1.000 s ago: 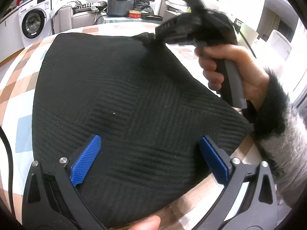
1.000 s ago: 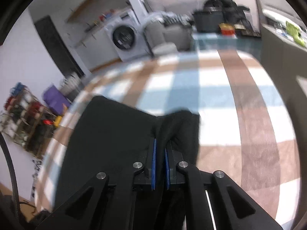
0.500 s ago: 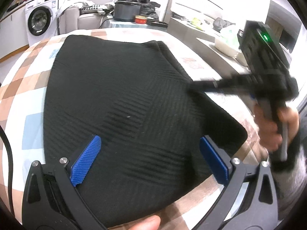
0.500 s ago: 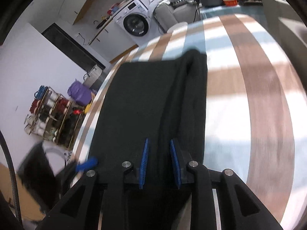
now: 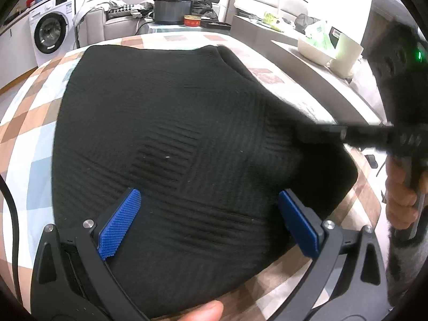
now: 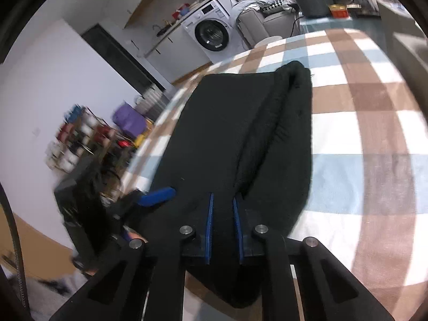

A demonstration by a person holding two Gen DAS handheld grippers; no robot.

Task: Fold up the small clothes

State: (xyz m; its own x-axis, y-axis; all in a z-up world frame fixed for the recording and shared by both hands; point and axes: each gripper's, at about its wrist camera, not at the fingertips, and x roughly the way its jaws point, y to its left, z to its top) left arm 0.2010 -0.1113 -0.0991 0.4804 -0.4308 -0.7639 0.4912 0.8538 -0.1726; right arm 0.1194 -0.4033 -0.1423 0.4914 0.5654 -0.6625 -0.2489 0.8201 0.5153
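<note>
A black ribbed knit garment (image 5: pixel 171 123) lies flat on the checked tablecloth (image 5: pixel 24 123), with one edge folded over along its right side. My left gripper (image 5: pixel 211 214) is wide open above the garment's near edge, holding nothing. My right gripper (image 6: pixel 222 206) hovers over the garment's near right part (image 6: pixel 235 123), its blue pads a small gap apart with nothing clamped. It also shows in the left wrist view (image 5: pixel 347 133) as a blurred black body reaching in from the right.
A grey counter (image 5: pixel 315 69) with a white tub (image 5: pixel 321 50) runs along the table's right side. A washing machine (image 5: pixel 50 34), sofa and black pot (image 5: pixel 172 10) stand beyond the far edge. A shelf of small items (image 6: pixel 88 139) stands on the floor to the left.
My right gripper has let go of the garment's far corner, opened slightly and drawn back toward the near right edge. The folded edge now lies on the garment. The left gripper stays open.
</note>
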